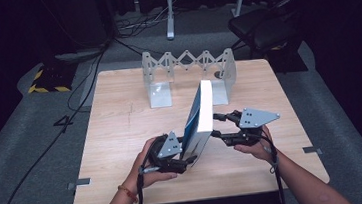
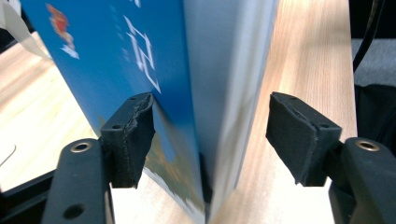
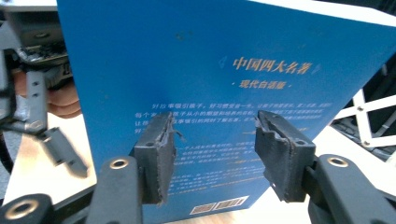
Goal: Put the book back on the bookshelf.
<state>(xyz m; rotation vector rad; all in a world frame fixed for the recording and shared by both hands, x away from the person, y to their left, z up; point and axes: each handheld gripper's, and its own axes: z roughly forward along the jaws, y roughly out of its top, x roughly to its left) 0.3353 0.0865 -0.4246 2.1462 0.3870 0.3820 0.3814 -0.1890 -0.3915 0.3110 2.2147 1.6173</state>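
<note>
A thick blue book (image 1: 201, 112) with a pale page edge stands tilted on the wooden table (image 1: 122, 138), leaning left. My left gripper (image 1: 188, 159) is at its near lower corner. In the left gripper view the gripper (image 2: 212, 107) is open and straddles the book's (image 2: 187, 70) edge: the left pad (image 2: 135, 126) touches the blue cover, the right pad stands a little off. My right gripper (image 1: 220, 124) is at the book's right side. It (image 3: 215, 121) is open, with its tips up against the back cover (image 3: 210, 60), which bears printed text.
A grey metal expanding book rack (image 1: 185, 64) stands at the table's far edge, just behind the book, and its lattice (image 3: 369, 116) appears in the right gripper view. A dark chair (image 1: 262, 24) and cables (image 1: 91, 75) lie on the floor beyond.
</note>
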